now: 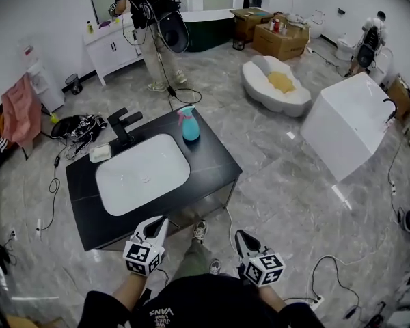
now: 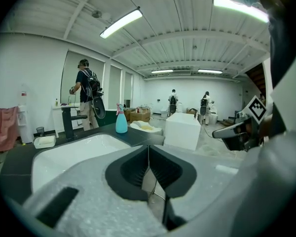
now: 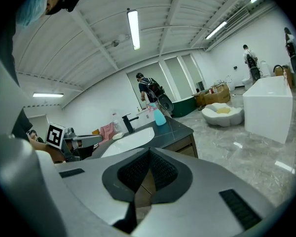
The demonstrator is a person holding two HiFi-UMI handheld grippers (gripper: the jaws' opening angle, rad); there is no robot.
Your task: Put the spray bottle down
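Colours round the vanity
Spray bottle [image 1: 190, 126] is showing turquoise with a pink trigger; counter [image 1: 215, 162] and faucet [image 1: 121, 130] are reading black, basin [image 1: 143, 176] white. Left gripper [image 1: 158, 225] and right gripper [image 1: 244, 238] are wearing pale grey shells with black-and-white square markers. Floor [image 1: 287, 197] is running grey, marble-veined.

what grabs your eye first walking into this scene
The black vanity with its white sink sits in the middle of the room, and a turquoise spray bottle stands upright on its far corner beside the basin. Off to the right stands a big white tub. At the bottom edge of the head view, the left tongs and right tongs are shut and empty, short of the counter.
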